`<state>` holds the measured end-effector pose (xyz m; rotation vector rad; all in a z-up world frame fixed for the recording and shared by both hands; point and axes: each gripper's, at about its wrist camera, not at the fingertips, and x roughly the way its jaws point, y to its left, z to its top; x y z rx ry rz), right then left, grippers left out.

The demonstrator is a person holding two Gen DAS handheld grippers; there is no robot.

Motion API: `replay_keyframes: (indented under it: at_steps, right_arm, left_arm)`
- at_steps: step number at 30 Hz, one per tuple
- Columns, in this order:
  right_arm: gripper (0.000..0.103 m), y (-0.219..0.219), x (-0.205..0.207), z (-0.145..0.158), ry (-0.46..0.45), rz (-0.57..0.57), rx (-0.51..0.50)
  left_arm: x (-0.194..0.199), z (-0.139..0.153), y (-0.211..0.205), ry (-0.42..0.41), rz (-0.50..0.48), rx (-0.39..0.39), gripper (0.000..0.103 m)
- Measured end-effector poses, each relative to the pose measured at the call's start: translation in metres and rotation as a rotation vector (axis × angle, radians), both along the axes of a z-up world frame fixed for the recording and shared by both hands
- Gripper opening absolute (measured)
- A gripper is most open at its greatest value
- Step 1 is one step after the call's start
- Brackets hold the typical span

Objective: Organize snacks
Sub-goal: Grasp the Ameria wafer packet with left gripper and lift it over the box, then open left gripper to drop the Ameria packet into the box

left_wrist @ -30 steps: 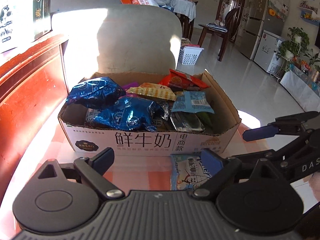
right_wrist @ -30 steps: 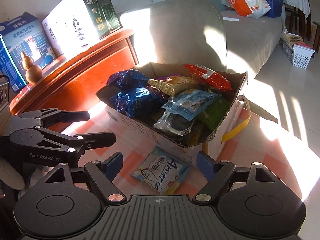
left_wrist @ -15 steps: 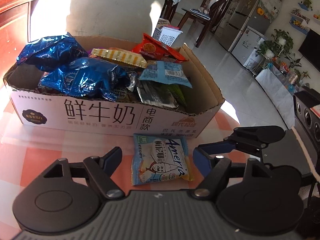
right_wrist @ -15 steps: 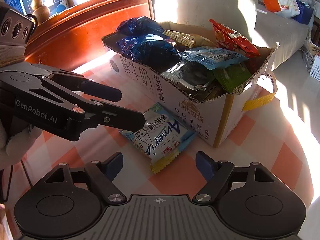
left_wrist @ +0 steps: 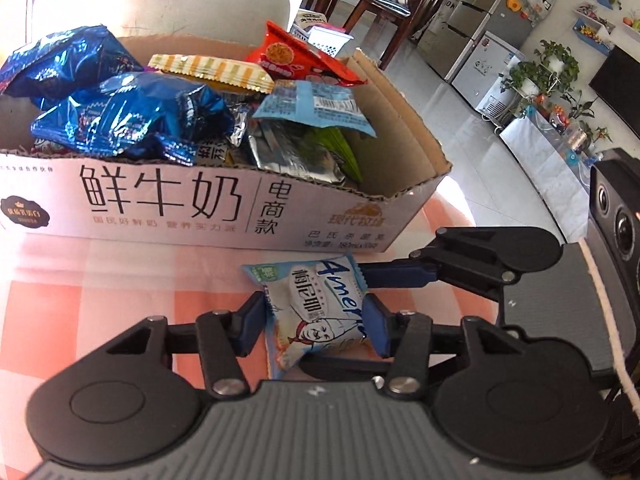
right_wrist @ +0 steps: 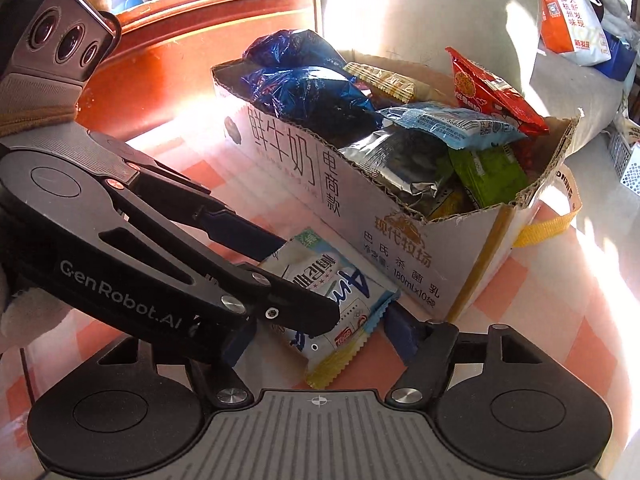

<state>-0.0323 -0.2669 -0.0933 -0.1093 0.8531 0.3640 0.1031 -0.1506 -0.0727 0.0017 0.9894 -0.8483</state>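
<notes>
A white and light-blue snack packet (left_wrist: 316, 312) lies on the checked tablecloth in front of a cardboard box (left_wrist: 168, 204) full of snack bags. My left gripper (left_wrist: 314, 328) is shut on the packet, a blue pad pressing each side. In the right wrist view the packet (right_wrist: 332, 292) sits between my right gripper's (right_wrist: 320, 336) spread fingers, which are open and do not press it. The left gripper's black fingers (right_wrist: 200, 248) cross this view from the left and cover part of the packet. The box (right_wrist: 340, 184) stands just behind.
A red wooden cabinet (right_wrist: 192, 52) stands left of the box and a pale sofa back (left_wrist: 180, 0) behind it. A yellow strap (right_wrist: 548, 228) hangs off the box's right end. The right gripper's arm (left_wrist: 488, 256) reaches in beside the packet.
Both grippers moved down and in toward the packet. My left gripper's fingers closed from wide open onto the packet's sides. The right gripper stayed open.
</notes>
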Motion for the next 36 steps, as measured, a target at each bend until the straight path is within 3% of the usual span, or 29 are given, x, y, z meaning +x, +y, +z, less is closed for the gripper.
replay_keyframes:
  at_steps: [3,8,19,29,32,34,36]
  right_arm:
    - [0.056,0.000,0.001,0.001,0.009,-0.003,0.015]
    - [0.054,0.011,-0.003,0.005,-0.009,0.022,0.005]
    - [0.054,0.026,-0.020,0.062,-0.193,0.031,0.023]
    - [0.054,0.007,0.007,0.101,-0.362,-0.064,0.003]
    - [0.053,-0.001,0.026,0.104,-0.389,-0.139,0.044]
    - [0.056,-0.005,0.039,0.101,-0.419,-0.199,0.056]
    - [0.061,-0.004,0.050,0.097,-0.454,-0.263,0.015]
  left_arm:
    - [-0.003,0.000,0.006,0.002,0.008,0.006,0.044]
    - [-0.012,0.006,0.024,-0.012,0.023,0.004,0.043]
    - [-0.030,0.072,0.042,-0.185,0.043,-0.020,0.044]
    - [-0.002,0.122,0.019,-0.366,0.027,-0.049,0.045]
    - [0.019,0.126,0.014,-0.375,0.069,-0.091,0.057]
    - [0.030,0.124,0.014,-0.375,0.142,-0.100,0.075]
    - [0.038,0.120,0.020,-0.384,0.246,-0.079,0.086]
